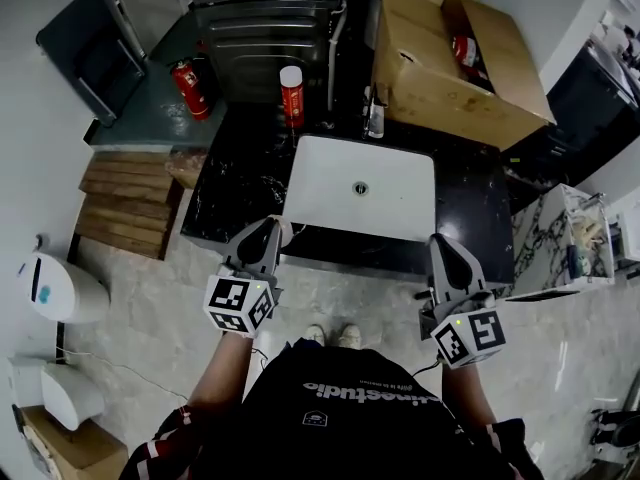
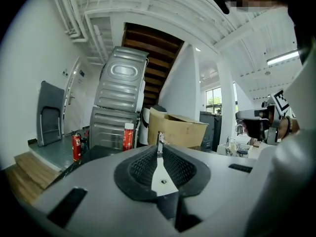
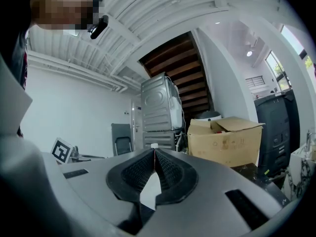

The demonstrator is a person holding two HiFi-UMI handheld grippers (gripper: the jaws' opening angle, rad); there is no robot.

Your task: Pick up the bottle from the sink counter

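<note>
The bottle (image 1: 291, 95) is red with a white cap and stands upright on the black sink counter (image 1: 240, 183), behind the white sink's (image 1: 330, 193) far left corner. It also shows in the left gripper view as the bottle (image 2: 128, 136), left of the jaw line. In the right gripper view only the bottle's white cap (image 3: 154, 145) peeks above the jaws. My left gripper (image 1: 270, 228) hovers at the counter's near edge, shut and empty, far short of the bottle. My right gripper (image 1: 440, 243) is level with it on the right, also shut and empty.
A large open cardboard box (image 1: 455, 58) fills the counter's back right. A faucet (image 1: 375, 116) stands behind the sink. A red fire extinguisher (image 1: 189, 88) sits on the floor to the left, near wooden steps (image 1: 125, 203). Grey metal cabinets (image 1: 265, 18) stand behind.
</note>
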